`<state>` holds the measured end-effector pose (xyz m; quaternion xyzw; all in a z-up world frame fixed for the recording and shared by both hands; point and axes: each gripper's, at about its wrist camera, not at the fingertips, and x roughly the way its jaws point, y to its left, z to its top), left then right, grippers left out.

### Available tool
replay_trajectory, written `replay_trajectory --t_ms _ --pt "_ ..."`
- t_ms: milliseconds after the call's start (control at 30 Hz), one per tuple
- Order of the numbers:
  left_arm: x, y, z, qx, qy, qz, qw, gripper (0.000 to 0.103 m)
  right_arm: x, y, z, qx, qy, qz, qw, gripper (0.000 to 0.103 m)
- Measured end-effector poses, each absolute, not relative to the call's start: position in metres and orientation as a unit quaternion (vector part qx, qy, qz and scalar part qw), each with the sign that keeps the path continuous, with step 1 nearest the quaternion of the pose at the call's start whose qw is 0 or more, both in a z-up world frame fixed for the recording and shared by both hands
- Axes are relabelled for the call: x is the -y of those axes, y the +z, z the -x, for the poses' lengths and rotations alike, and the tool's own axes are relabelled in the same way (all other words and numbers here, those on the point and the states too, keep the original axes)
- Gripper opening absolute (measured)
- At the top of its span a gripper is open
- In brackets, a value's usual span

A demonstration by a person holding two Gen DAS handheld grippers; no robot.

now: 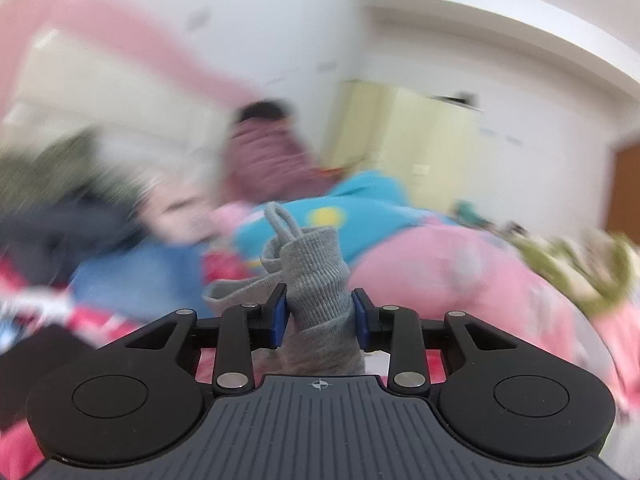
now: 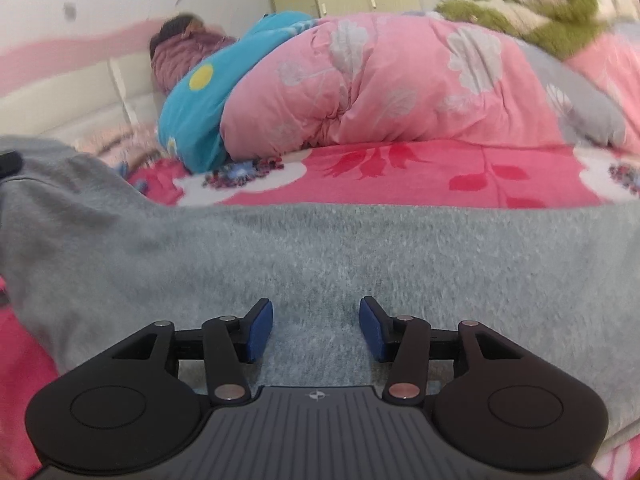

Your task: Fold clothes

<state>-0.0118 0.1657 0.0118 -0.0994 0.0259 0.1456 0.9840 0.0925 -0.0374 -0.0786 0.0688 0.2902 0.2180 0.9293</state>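
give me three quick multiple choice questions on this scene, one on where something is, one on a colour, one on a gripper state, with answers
1. Where does the grey garment lie in the right wrist view?
A. hung on the cupboard
B. spread on the bed under the right gripper
C. on top of the pink quilt

2. What colour is the fabric in the left gripper?
A. grey
B. green
C. blue

3. How does the right gripper stand?
A. shut on the quilt
B. shut on the garment
C. open, nothing between its pads

Answers:
1 B, the garment spreads flat across the red flowered bedspread just below the fingers.
2 A, a ribbed grey cuff with a cord loop sticks up between the blue pads.
3 C, the pads stand apart with only the garment's flat surface behind the gap.
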Motion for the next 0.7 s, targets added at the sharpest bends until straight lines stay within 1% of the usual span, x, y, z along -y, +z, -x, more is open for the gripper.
replay_trajectory --t_ms 100,233,367,433,467,533,567,600,700 --pt "-0.119 0.015 0.008 -0.03 0.084 0.029 0.996 0.031 0.069 -0.07 -0.086 -0.283 0.216 -0.125 0.926 0.051" --pt "-0.064 -0.002 0.001 -0.066 0.011 -0.044 0.997 0.03 0.111 -0.062 -0.072 -0.272 0.198 -0.175 0.925 0.051" --pt "-0.021 -0.036 -0.006 -0.14 -0.06 -0.093 0.984 0.031 0.145 -0.061 -0.06 -0.267 0.175 -0.199 0.927 0.051" --pt "-0.008 -0.056 -0.009 -0.184 -0.089 -0.123 0.971 0.033 0.163 -0.06 -0.054 -0.264 0.164 -0.211 0.927 0.051" --pt "-0.002 -0.064 -0.007 -0.197 -0.097 -0.14 0.965 0.036 0.171 -0.059 -0.05 -0.262 0.158 -0.217 0.927 0.051" --pt "0.002 -0.068 0.001 -0.199 -0.115 -0.159 0.96 0.048 0.188 -0.059 -0.044 -0.26 0.147 -0.228 0.927 0.052" --pt "-0.002 -0.065 0.006 -0.2 -0.14 -0.148 0.958 0.062 0.197 -0.058 -0.041 -0.258 0.141 -0.234 0.927 0.052" --pt "-0.007 -0.061 0.011 -0.2 -0.168 -0.132 0.956 0.072 0.206 -0.058 -0.038 -0.257 0.135 -0.24 0.926 0.052" --pt "-0.027 -0.045 0.025 -0.192 -0.227 -0.088 0.951 0.076 0.218 -0.053 -0.037 -0.245 0.139 -0.254 0.925 0.052"
